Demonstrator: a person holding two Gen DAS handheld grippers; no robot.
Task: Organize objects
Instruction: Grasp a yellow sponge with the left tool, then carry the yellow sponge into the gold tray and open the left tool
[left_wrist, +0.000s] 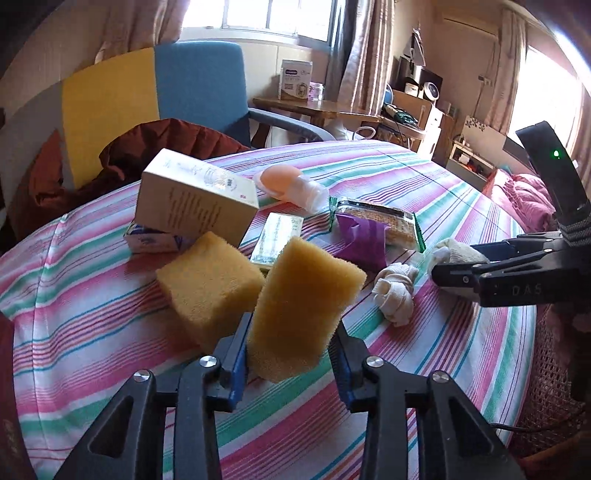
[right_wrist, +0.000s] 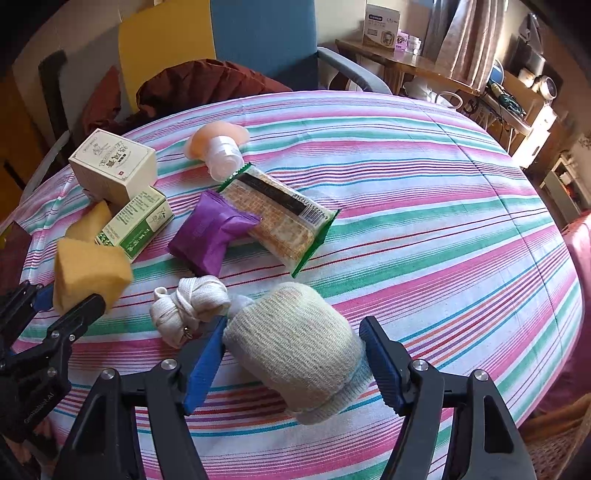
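Yellow foam fills the left tool: its blue pads press both sides of an upright sponge, a narrow grip low on the block. The right tool stands about half open around a rolled cream sock; the left pad touches it, the right pad stands just clear, so a firm hold cannot be confirmed.

Taking the held sponge as landmark: a second sponge lies just beside it, a knotted white cloth near it, the purple packet and cracker pack beyond, and stacked boxes behind, all on the striped bed cover.

Risks: the low grip on soft foam may let the sponge tilt or slip free on lifting; the sock may roll out of the loose right tool.
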